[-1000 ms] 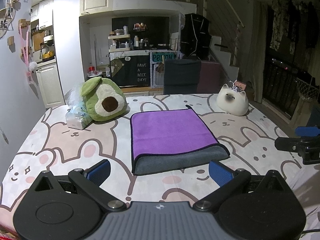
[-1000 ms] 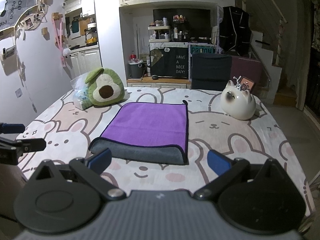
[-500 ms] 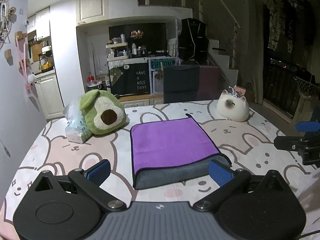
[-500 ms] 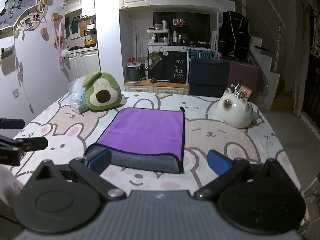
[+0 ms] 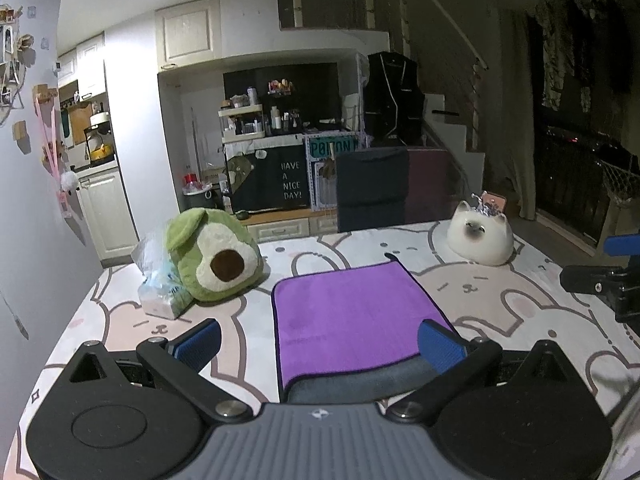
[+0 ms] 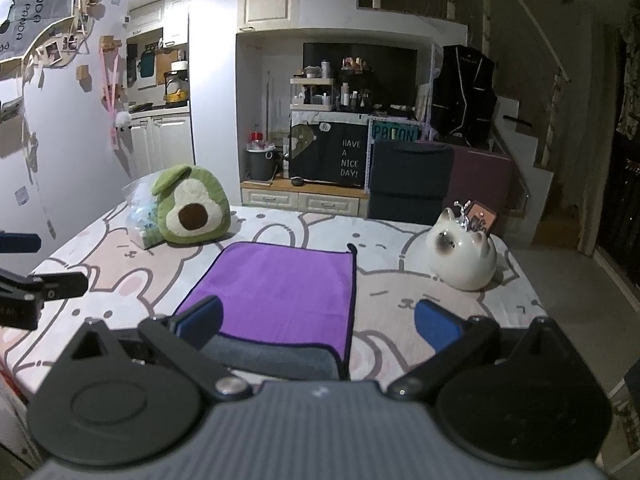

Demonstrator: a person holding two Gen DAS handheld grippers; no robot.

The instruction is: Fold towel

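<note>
A purple towel [image 5: 352, 316] with a grey underside lies folded flat on the bunny-print table cover; it also shows in the right wrist view [image 6: 280, 284]. Its grey folded edge faces me. My left gripper [image 5: 318, 340] is open and empty, held above the towel's near edge. My right gripper [image 6: 318, 320] is open and empty, held above the towel's near right corner. The right gripper shows at the right edge of the left wrist view [image 5: 604, 284], and the left gripper at the left edge of the right wrist view [image 6: 36, 284].
An avocado plush [image 5: 212, 256] and a plastic bag [image 5: 158, 284] sit at the back left of the table. A white cat figure [image 5: 480, 236] sits at the back right. A dark chair [image 5: 372, 188] stands behind the table.
Both grippers have pulled back and tilted up from the table, so the towel sits lower in both views. The towel itself has not moved.
</note>
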